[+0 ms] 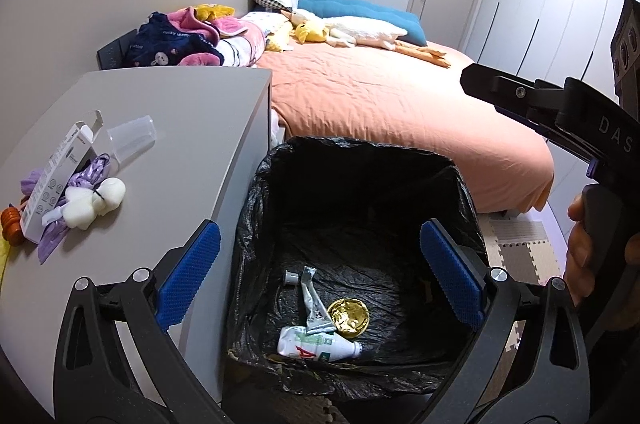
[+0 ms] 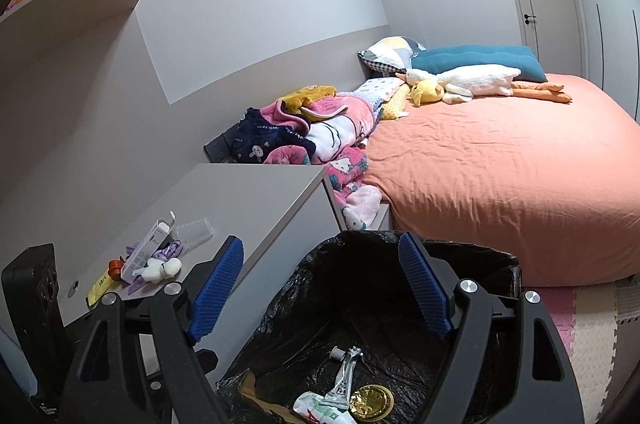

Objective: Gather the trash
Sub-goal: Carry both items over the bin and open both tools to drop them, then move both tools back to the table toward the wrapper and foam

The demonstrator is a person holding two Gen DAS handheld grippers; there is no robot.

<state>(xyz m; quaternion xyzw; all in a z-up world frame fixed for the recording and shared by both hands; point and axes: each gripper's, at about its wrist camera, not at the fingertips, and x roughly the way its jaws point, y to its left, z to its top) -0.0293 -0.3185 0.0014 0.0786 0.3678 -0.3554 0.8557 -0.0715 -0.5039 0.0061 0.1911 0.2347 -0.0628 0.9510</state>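
Note:
A bin lined with a black bag stands between the grey desk and the bed. At its bottom lie a white bottle, a squeezed tube, a gold foil lid and a small cap. My left gripper hangs over the bin mouth, open wide, with nothing between its blue pads. My right gripper is also above the bin, open and empty. On the desk lie a white carton, a clear plastic cup, purple wrappers and a white foam lump.
The grey desk sits left of the bin, with an orange piece at its edge. A bed with an orange cover, blankets and plush toys fills the right. A hand grips the right tool. Foam mats cover the floor.

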